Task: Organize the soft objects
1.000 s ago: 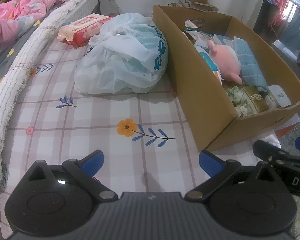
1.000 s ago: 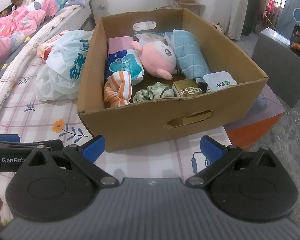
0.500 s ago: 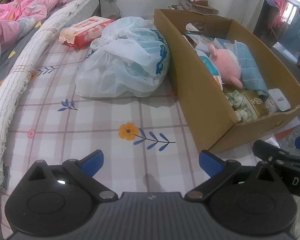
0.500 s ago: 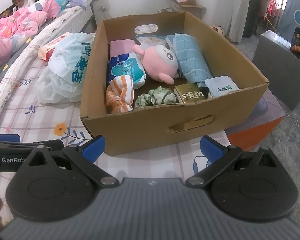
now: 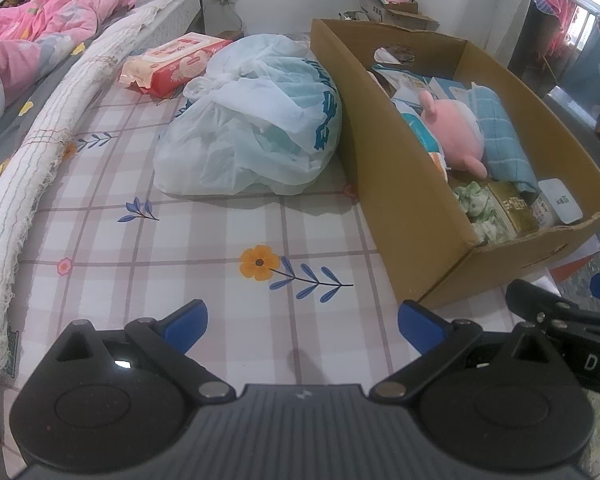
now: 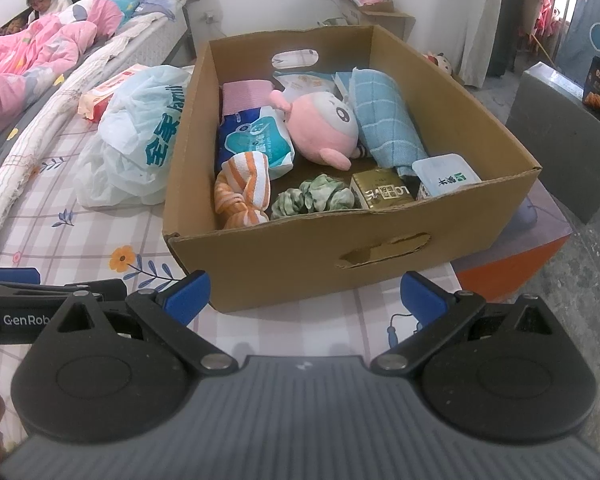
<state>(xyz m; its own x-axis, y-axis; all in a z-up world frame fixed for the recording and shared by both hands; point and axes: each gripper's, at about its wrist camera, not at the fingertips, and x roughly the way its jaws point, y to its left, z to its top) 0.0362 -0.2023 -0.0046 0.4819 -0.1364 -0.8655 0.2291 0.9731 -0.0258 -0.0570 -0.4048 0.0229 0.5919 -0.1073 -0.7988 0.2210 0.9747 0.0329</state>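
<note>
An open cardboard box (image 6: 284,264) stands on the checked bed sheet (image 5: 172,248). Inside lie a pink plush toy (image 6: 324,124), a rolled blue towel (image 6: 384,120), an orange striped cloth (image 6: 242,192), a green scrunchie (image 6: 312,196), a blue-white packet (image 6: 256,140) and a gold carton (image 6: 382,192). A knotted white plastic bag (image 5: 256,120) rests against the box's left wall. My left gripper (image 5: 302,318) hovers open over the sheet, left of the box corner. My right gripper (image 6: 304,294) is open and empty in front of the box's near wall.
A red-and-white wipes pack (image 5: 176,60) lies behind the bag. A long white bolster (image 5: 40,152) runs along the left. A person sits under pink bedding (image 6: 40,40) far left. A grey block (image 6: 568,128) and a smaller box (image 6: 372,8) stand beyond.
Both grippers have drawn back slightly from the box and bag, so these sit a little lower and farther in view. Both stay open.
</note>
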